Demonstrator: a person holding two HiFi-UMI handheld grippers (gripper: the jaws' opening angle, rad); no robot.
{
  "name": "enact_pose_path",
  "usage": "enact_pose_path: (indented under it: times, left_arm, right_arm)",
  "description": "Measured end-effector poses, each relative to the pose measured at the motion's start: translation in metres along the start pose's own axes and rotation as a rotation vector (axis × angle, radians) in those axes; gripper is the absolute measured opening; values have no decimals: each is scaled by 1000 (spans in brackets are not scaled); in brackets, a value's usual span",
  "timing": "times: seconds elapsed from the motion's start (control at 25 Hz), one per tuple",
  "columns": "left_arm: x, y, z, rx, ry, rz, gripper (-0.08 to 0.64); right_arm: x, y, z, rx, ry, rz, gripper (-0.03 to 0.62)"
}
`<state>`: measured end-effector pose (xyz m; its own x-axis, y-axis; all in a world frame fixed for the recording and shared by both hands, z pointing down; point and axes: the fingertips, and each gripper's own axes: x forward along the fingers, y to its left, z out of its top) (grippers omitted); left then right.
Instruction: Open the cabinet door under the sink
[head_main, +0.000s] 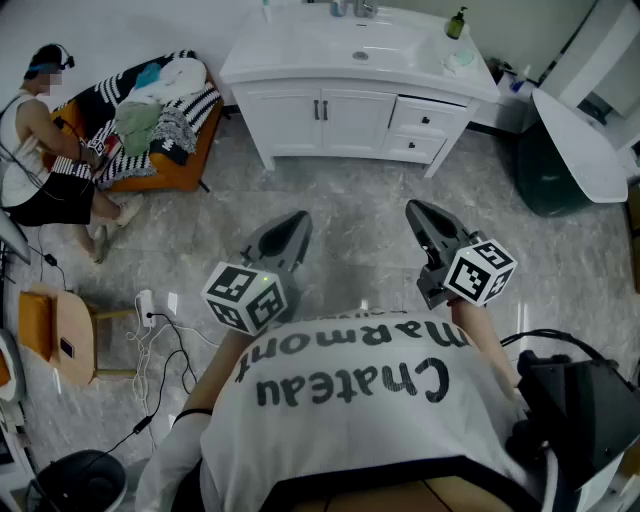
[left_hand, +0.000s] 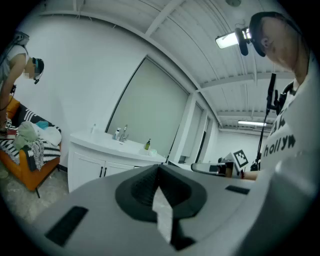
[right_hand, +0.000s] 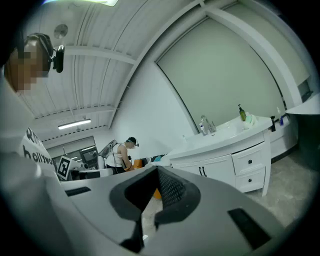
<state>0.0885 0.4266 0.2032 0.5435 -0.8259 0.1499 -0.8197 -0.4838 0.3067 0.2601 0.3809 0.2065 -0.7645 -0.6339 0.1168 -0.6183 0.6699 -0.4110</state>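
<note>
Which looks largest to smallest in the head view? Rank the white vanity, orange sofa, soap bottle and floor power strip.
1. White vanity.
2. Orange sofa, clearly smaller.
3. Soap bottle and power strip: both tiny and look alike; the strip lies nearer the camera, so I won't rank them.

Open floor (head_main: 360, 215) stretches straight ahead to the cabinet doors (head_main: 322, 120) under the sink, leaving a wide lane. On its left stand an orange sofa (head_main: 160, 178) heaped with clothes and a person (head_main: 40, 150), with cables (head_main: 150, 345) trailing nearer. On the right, a dark tub (head_main: 545, 175), possibly a bin, and a white board (head_main: 585, 150) crowd the cabinet's corner.
</note>
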Motion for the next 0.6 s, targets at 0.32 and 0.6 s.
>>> enact_pose_path:
  times: [0.32,0.6]
  left_arm:
    - [2,7,2,0,-7,6,9]
    - [2,10,13,3,-53,-23,9]
  right_arm:
    - [7,-1,-2,5,8,5,9]
    - [20,0,6,-5,-6,21,9]
